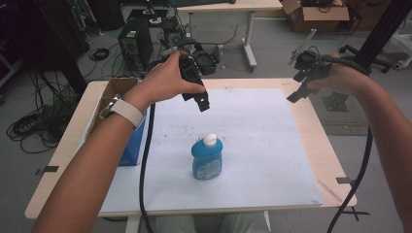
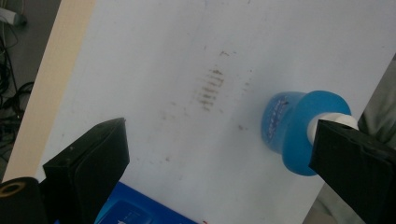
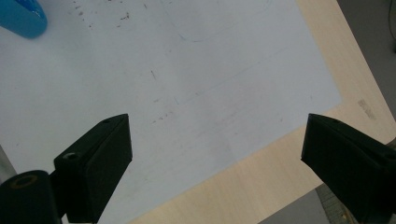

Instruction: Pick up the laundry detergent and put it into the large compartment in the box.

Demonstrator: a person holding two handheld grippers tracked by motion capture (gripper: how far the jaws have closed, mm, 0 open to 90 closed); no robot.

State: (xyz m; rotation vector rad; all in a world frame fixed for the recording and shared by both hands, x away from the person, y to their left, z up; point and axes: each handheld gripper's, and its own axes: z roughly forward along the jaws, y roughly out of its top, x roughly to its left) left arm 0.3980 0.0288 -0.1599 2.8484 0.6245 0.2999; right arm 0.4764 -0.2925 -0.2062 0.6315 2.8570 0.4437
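A blue bottle [image 1: 207,160] with a white cap stands upright on the white sheet [image 1: 252,145], near the front middle of the table. My left gripper [image 1: 201,99] hangs in the air above and behind it, jaws wide apart and holding nothing. In the left gripper view the bottle [image 2: 292,128] shows from above beside the right jaw. My right gripper [image 1: 300,85] hovers over the table's far right corner, also open and holding nothing. A sliver of the bottle [image 3: 21,16] sits in the top left corner of the right gripper view.
A cardboard box [image 1: 111,94] with a blue container [image 1: 131,145] in front of it stands on the table's left side. Cables trail from both grippers. Behind the table are a computer tower [image 1: 135,41], another desk [image 1: 228,7] and boxes.
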